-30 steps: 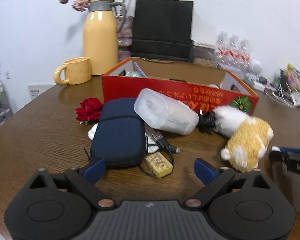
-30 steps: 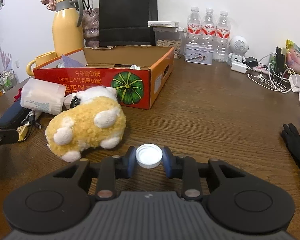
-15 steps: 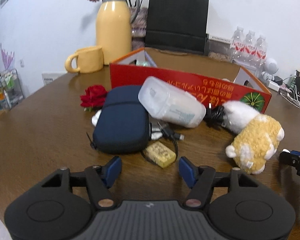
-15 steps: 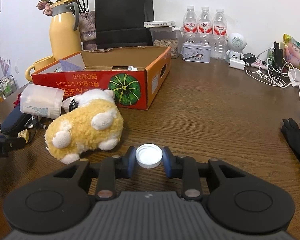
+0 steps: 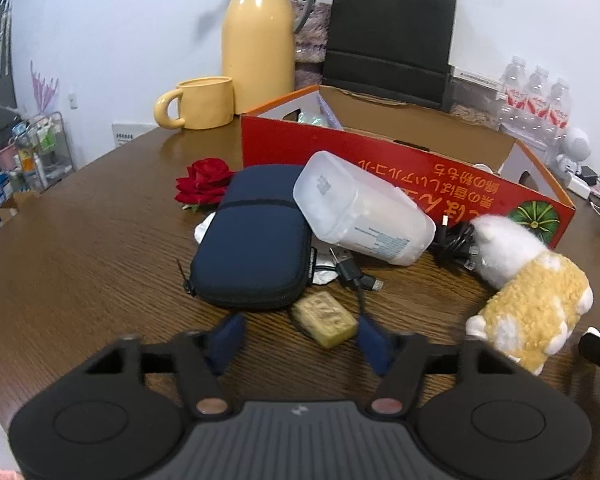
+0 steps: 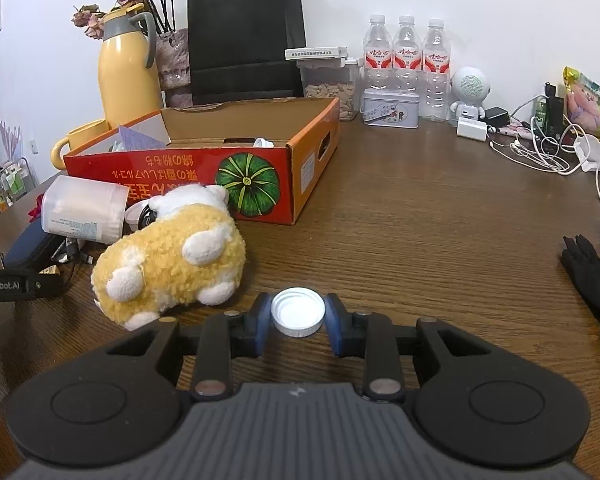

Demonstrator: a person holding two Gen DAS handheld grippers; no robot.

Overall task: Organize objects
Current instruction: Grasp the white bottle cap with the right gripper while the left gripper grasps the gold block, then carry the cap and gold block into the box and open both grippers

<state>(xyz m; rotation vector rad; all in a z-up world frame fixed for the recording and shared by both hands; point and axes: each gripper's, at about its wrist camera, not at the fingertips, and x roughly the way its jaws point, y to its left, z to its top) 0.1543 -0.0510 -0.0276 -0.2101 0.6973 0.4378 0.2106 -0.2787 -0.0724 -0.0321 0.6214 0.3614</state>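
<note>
Brown wood-grain bench [image 6: 440,232]. One open cardboard box [image 6: 204,172], red printed front with a green pumpkin picture, long side running left to right across the right wrist view. One navy fabric zip case [image 5: 256,240], rounded rectangle, long axis pointing away from my left tongs toward the box. One frosted plastic container [image 5: 360,216] lying on its side, one end propped on the case, long axis angled down to the right. One fuzzy yellow-and-white plush toy [image 6: 172,264] on its side just in front of the box. One small tan embossed block [image 5: 326,320], rectangular, long axis slanting left-far to right-near, with a black cable [image 5: 356,276] looped by it.

My left tongs [image 5: 300,340] have just been closing; the block sits between the blue tips, nearer the right one, pads apart and not pressing it. My right tongs [image 6: 298,314] are clamped on one round white ribbed bottle cap [image 6: 298,312], open side up, just above the bench.
</note>
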